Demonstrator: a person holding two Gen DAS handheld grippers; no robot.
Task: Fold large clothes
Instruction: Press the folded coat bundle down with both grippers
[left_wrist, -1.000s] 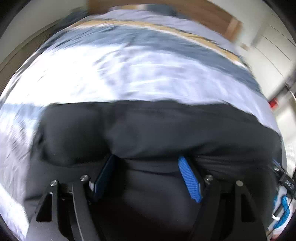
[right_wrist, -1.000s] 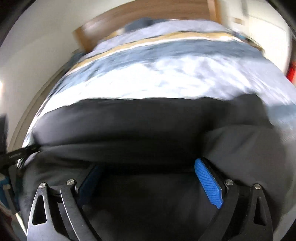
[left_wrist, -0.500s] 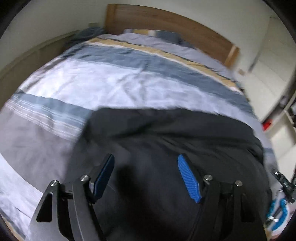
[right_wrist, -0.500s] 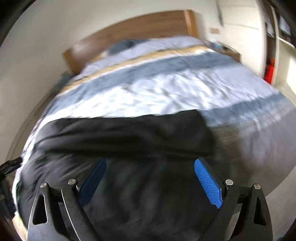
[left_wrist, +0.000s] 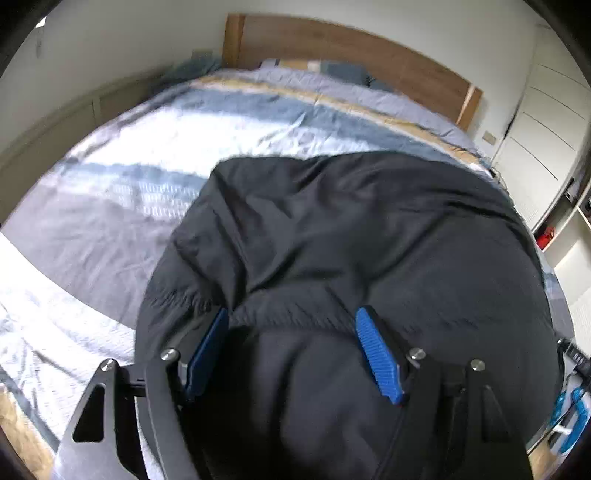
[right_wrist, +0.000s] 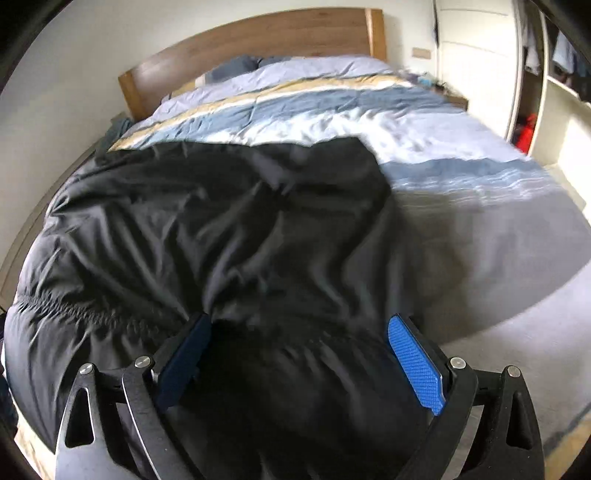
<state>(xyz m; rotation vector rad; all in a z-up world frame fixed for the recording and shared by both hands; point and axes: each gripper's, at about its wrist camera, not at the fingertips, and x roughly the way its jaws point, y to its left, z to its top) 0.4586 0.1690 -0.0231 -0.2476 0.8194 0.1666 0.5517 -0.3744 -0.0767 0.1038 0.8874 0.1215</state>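
Observation:
A large black padded jacket (left_wrist: 369, 251) lies spread on the bed's striped duvet (left_wrist: 155, 155); it also shows in the right wrist view (right_wrist: 207, 236). My left gripper (left_wrist: 291, 325) is open, its blue pads wide apart over the jacket's near hem. My right gripper (right_wrist: 299, 332) is open too, pads wide apart above the jacket's near edge. Whether cloth lies between the fingers I cannot tell; neither pair is closed on it.
The wooden headboard (left_wrist: 354, 48) and pillows (right_wrist: 258, 66) stand at the far end. A white wardrobe (left_wrist: 546, 122) and shelves are on the right. The duvet's grey part (right_wrist: 498, 236) lies right of the jacket. Wooden floor (left_wrist: 18, 424) shows at the bed's foot.
Both grippers have pulled back and up from the jacket. It has dropped and now lies spread flat on the bed, with more of the room in view.

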